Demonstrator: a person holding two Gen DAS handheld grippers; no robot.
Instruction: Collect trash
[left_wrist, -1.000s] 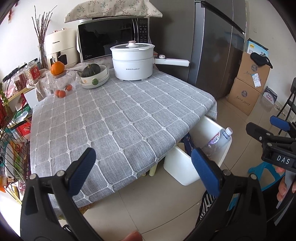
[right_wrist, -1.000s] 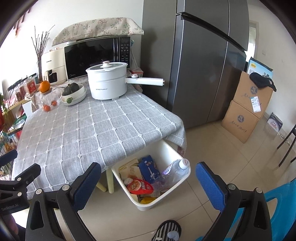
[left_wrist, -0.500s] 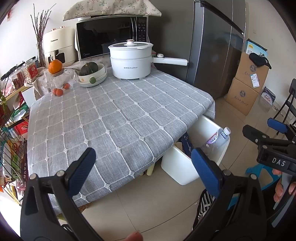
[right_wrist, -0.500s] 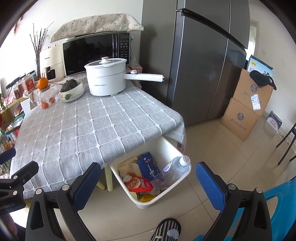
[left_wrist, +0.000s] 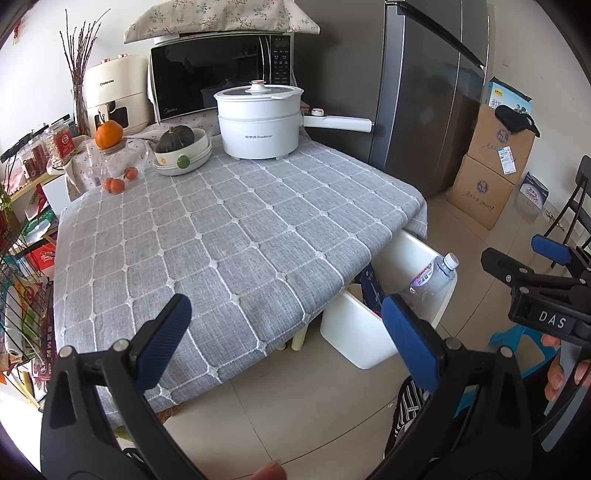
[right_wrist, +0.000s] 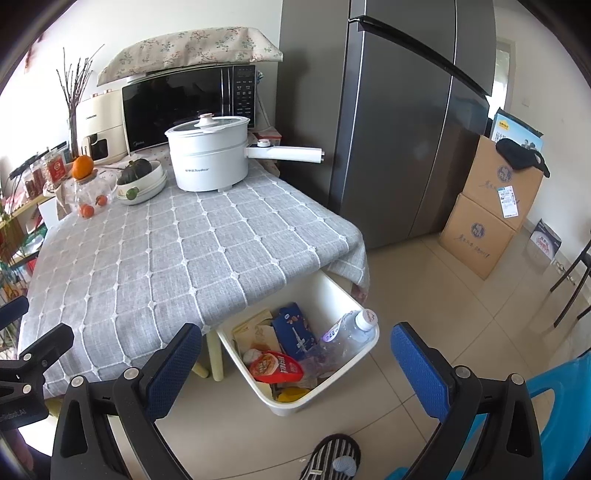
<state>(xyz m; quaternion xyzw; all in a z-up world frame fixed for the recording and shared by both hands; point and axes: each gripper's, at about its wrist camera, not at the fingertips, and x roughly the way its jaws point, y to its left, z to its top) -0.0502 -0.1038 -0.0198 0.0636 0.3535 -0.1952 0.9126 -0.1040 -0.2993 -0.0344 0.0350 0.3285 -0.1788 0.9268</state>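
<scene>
Both my left gripper (left_wrist: 284, 332) and right gripper (right_wrist: 295, 358) were spread wide, holding nothing. Just ahead of the right one, the white bin (right_wrist: 364, 352) sat half under the table (right_wrist: 184, 251), filled with a clear bottle (right_wrist: 351, 328), a blue packet (right_wrist: 295, 332) and a red wrapper (right_wrist: 275, 367).

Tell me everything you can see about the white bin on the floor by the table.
The white bin is an open-topped rectangular tub, plastic by the look, standing upright on the tiled floor, partly tucked under the table's corner where the grey tablecloth overhangs it. It is nearly full: a clear plastic bottle leans on its rim, beside a blue packet, a red wrapper and beige paper. Neither gripper touches it.
</scene>
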